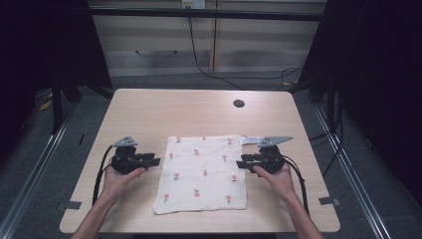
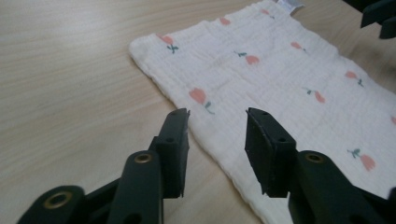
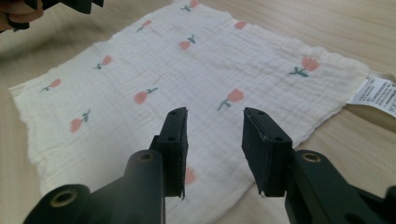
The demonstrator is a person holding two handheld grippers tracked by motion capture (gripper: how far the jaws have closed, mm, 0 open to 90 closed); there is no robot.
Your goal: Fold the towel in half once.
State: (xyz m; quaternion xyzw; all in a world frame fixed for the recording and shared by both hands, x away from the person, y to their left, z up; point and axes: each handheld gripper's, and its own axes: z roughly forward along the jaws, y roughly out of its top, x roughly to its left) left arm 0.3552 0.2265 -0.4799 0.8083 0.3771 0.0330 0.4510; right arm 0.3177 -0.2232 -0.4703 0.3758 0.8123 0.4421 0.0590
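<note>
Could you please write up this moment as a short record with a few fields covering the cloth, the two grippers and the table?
cloth: white cloth with small red flowers, spread flat, a label at its far right corner
left gripper: left gripper at the cloth's left edge, jaws apart, nothing held
right gripper: right gripper at the cloth's right edge, jaws apart, nothing held
table: light wooden table with a round hole near the far side

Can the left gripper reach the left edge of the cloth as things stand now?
Probably yes. The left gripper sits just beside the cloth, its jaws open and pointing at that edge, and nothing lies between them on the table.
</note>
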